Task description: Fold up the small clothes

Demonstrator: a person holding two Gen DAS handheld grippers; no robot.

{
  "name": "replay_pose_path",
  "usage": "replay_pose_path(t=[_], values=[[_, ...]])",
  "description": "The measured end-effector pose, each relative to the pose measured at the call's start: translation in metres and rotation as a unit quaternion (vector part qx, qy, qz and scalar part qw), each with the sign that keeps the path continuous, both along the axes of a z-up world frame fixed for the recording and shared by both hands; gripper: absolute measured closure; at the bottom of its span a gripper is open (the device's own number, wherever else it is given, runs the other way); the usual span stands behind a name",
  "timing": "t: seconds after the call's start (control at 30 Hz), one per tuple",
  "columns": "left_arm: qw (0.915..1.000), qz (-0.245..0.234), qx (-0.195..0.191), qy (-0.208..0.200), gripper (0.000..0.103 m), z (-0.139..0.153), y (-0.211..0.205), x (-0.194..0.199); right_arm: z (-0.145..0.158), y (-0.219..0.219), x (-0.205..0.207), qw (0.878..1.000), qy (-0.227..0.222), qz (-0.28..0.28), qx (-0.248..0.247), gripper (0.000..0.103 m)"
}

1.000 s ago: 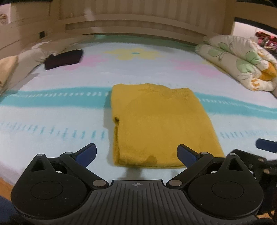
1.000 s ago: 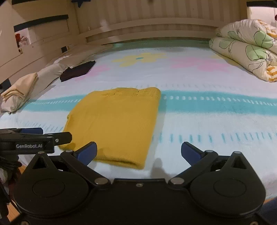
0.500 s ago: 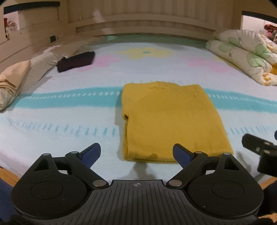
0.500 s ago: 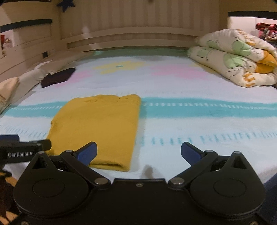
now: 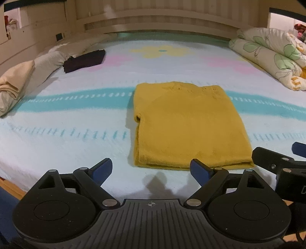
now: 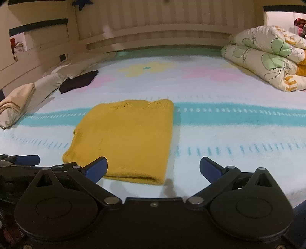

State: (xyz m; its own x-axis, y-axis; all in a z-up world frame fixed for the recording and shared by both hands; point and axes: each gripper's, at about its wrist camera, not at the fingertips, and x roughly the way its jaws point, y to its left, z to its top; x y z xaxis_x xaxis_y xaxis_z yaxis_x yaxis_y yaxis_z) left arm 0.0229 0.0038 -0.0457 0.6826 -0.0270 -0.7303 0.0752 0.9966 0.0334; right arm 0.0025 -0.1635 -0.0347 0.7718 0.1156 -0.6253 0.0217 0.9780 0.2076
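A folded mustard-yellow knitted top (image 5: 188, 124) lies flat on the bed with the pale sheet of teal stripes and pastel flowers (image 5: 67, 138). It sits near the front edge of the bed, across one wide teal stripe.

The left gripper (image 5: 151, 169) is low at the front of its picture. The top lies just ahead of it and a bit to the right. The blue right fingertip (image 5: 199, 169) shows in front of the top's near edge, and the blue left fingertip (image 5: 102, 168) is out over the bare sheet. Its jaws stand wide apart and have just been closing a little. Nothing is between them and they hold nothing.

The right gripper (image 6: 153, 169) is also low at the front. From there the top (image 6: 126, 138) lies ahead and to the left. Its left fingertip (image 6: 96, 169) shows in front of the top's near edge, and its right fingertip (image 6: 210, 169) is over the bare sheet. These jaws are wide open too and hold nothing.

The top is a neat rectangle. Its long side runs away from the grippers, toward the far wooden slatted headboard (image 5: 153, 17). The thick folded edge is nearest the grippers, and the edge with small knitted holes is farthest.

A small dark folded cloth (image 5: 85, 60) lies well apart at the far left, beside a beige pillow (image 5: 14, 84). A rolled flowery quilt (image 5: 271, 57) sits at the far right.
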Motion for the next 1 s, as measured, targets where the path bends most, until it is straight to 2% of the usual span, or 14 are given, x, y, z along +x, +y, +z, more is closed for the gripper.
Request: replay_pose_path(t=[0.47,1.0], values=[[0.9999,0.001,-0.002,0.016,0.015,-0.006,-0.007,0.005,-0.005,-0.004,0.005,0.999,0.023,-0.016,0.021,0.001],[0.9998,-0.002,-0.003,0.018,0.015,-0.008,-0.012,0.006,-0.006,-0.004,0.006,0.999,0.025,-0.019,0.027,0.001]])
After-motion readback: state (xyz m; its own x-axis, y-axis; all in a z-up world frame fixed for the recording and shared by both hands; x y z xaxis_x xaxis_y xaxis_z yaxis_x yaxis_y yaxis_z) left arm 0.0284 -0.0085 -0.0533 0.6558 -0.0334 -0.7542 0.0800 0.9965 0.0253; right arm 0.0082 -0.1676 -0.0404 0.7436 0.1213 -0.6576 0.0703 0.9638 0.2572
